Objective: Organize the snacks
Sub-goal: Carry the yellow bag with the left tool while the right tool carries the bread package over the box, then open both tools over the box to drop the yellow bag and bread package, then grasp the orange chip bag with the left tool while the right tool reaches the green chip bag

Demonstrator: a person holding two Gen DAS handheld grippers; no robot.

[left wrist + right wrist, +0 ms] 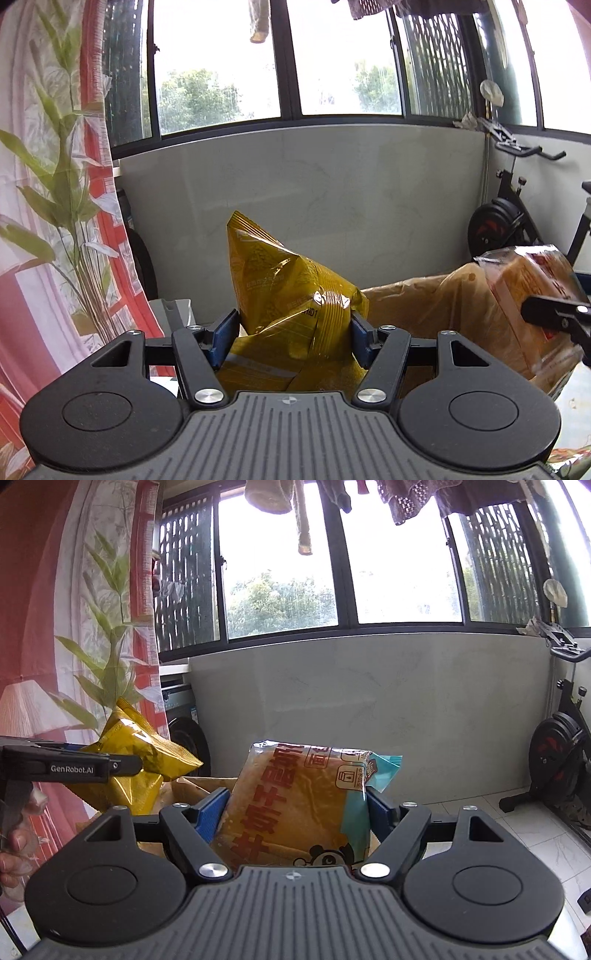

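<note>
Both tools loaded: left tool [293, 338] pinching the chip bag [280, 291], right tool [295, 818] pinching the bread pack [299, 805].
Both feel light and crushable, film slippery; I'd grip mid-body, gently, over the paper bag [424, 299].

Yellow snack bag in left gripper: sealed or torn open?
Cannot tell. The yellow snack bag is crumpled, clamped in the left gripper, corner up. Its visible top seam looks intact; the lower end is hidden.
</note>
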